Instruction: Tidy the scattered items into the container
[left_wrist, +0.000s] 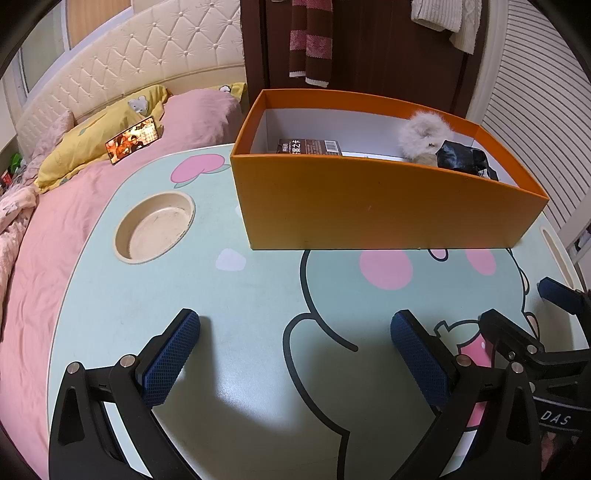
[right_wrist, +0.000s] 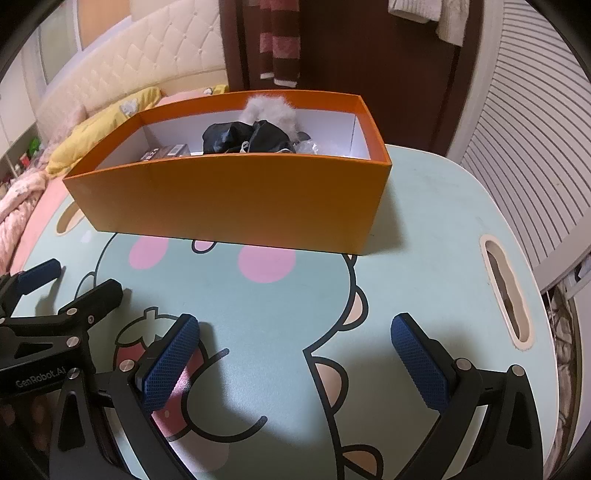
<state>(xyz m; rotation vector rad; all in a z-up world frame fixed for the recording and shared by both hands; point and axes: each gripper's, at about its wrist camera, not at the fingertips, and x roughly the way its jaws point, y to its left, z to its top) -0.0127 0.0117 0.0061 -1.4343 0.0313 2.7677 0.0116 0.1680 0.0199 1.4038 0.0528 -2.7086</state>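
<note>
An orange box (left_wrist: 373, 206) (right_wrist: 236, 206) stands at the far side of the mint cartoon-print table (left_wrist: 258, 295) (right_wrist: 424, 229). Inside it lie a grey fluffy item (left_wrist: 424, 129) (right_wrist: 271, 109), a crumpled black item (left_wrist: 461, 157) (right_wrist: 243, 138) and a dark printed packet (left_wrist: 308, 146) (right_wrist: 166, 151). My left gripper (left_wrist: 297, 325) hangs open over the near table, nothing between its blue pads. My right gripper (right_wrist: 295, 328) is open too, beside it on the right, also with nothing between its pads. Each gripper shows at the edge of the other's view.
A round cup recess (left_wrist: 155, 229) sits in the table's left part, a handle slot (right_wrist: 506, 291) at its right edge. Behind lie a bed with pink cover (left_wrist: 74, 206), yellow pillow (left_wrist: 99, 136) and a phone (left_wrist: 135, 139). Clothes hang on a dark wardrobe (left_wrist: 369, 48).
</note>
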